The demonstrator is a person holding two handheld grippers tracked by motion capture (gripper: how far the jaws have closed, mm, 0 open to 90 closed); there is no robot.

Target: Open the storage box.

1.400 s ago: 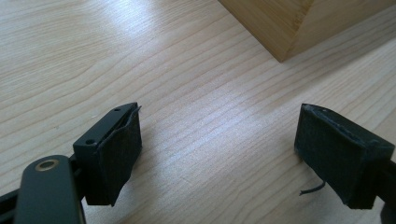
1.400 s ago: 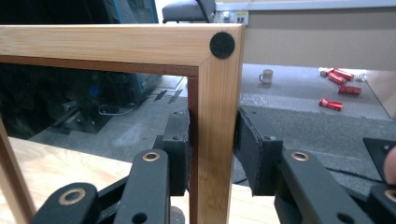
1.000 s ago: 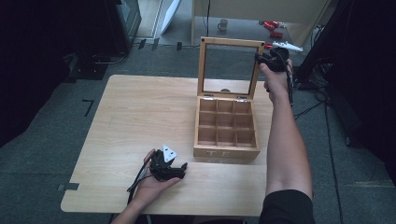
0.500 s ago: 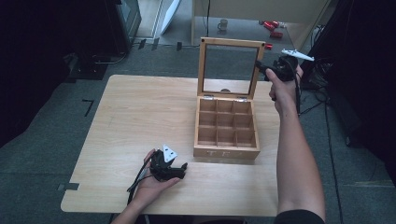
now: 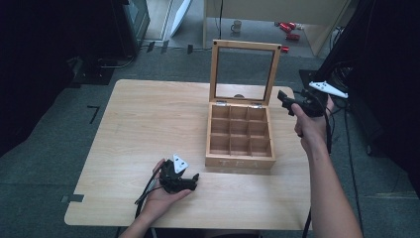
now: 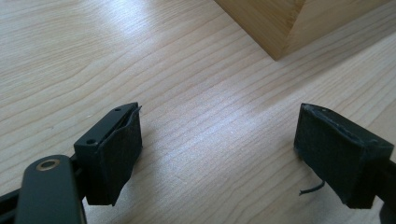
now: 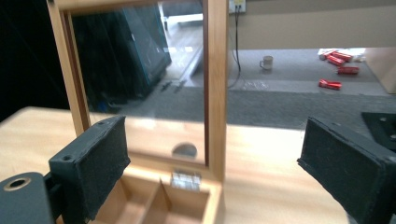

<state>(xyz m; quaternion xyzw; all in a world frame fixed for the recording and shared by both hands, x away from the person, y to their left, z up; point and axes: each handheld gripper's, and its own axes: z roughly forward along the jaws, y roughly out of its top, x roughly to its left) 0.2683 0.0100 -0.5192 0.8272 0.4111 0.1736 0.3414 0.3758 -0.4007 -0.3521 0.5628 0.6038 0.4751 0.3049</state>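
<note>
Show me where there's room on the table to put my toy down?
Left of the box the table is bare, back to its far edge. It is crowded near the left gripper and beside the box's right wall, by the right gripper.

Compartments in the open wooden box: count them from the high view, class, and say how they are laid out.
9. The wooden box holds a three-by-three grid of compartments: three by the hinged lid, three across the middle, three along the front wall. None looks hidden.
</note>
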